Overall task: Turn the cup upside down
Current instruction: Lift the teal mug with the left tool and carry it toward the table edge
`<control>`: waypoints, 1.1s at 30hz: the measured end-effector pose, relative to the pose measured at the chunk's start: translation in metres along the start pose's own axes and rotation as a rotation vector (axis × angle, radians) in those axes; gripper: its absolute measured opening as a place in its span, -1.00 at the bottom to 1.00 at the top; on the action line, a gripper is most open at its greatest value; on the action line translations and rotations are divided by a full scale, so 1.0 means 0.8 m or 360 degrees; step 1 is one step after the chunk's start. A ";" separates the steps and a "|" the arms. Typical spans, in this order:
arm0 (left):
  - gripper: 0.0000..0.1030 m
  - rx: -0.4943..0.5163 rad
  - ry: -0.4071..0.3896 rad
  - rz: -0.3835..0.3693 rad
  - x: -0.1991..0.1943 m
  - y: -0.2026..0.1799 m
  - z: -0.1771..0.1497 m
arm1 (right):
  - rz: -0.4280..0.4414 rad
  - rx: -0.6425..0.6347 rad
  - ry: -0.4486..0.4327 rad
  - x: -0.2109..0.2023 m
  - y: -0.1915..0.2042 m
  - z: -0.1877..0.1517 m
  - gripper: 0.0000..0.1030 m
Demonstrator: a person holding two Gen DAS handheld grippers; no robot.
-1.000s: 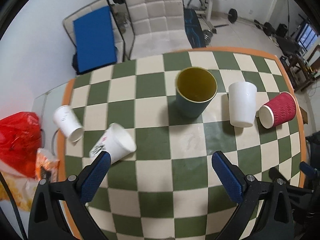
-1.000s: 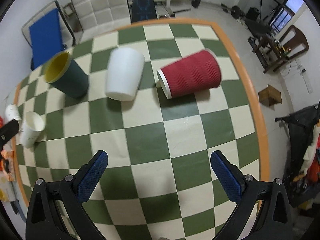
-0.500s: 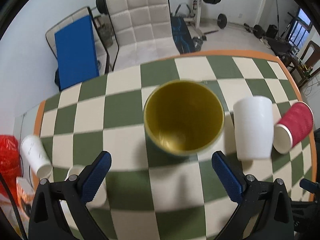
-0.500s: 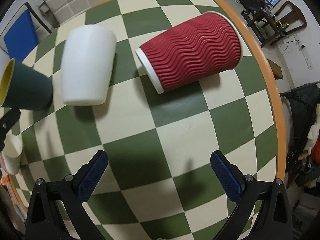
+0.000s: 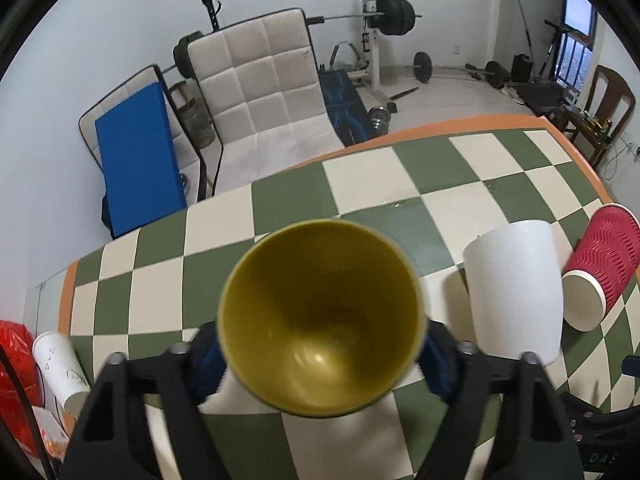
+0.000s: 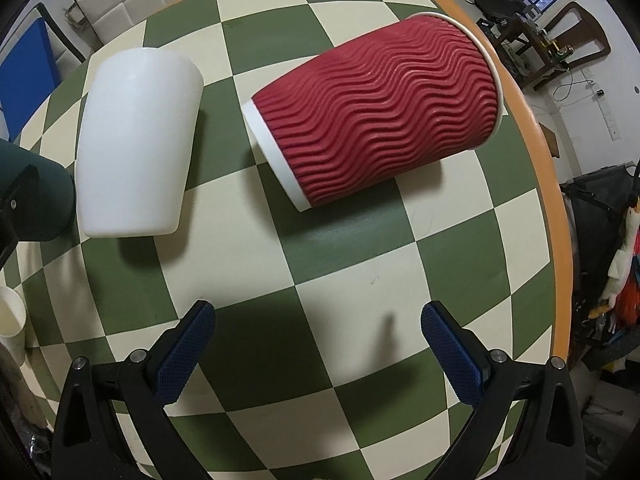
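A dark green cup with a yellow inside stands upright on the checkered table, mouth up. My left gripper has its blue pads on either side of the cup's wall, closed in against it. The cup's dark side shows at the left edge of the right wrist view. My right gripper is open and empty above the table, just short of a red ribbed cup lying on its side.
A white cup stands upside down between the green and red cups; it also shows in the left wrist view. A paper cup lies at the left table edge by a red bag. Chairs and gym gear stand beyond the table.
My left gripper moved forward and its fingers closed in around the green cup. My right gripper moved closer to the red cup and stayed open.
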State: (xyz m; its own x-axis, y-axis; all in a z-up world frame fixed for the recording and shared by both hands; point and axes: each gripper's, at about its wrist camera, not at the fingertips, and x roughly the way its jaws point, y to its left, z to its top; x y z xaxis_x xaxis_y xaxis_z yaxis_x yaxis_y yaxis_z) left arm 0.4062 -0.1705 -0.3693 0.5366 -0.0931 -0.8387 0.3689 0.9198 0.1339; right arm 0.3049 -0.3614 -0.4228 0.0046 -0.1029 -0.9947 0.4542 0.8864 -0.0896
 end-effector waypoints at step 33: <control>0.33 0.0078 0.0375 -0.0273 -0.163 -0.039 -0.079 | 0.0066 -0.0308 -0.0078 -0.076 -0.002 -0.084 1.00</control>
State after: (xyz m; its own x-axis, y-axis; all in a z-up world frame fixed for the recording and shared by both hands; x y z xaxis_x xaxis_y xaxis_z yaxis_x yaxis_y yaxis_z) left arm 0.2770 -0.1627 -0.2973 0.2744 -0.1495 -0.9499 0.4783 0.8782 -0.0001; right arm 0.2439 -0.3259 -0.3654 0.0652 -0.0822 -0.9945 0.2731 0.9600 -0.0614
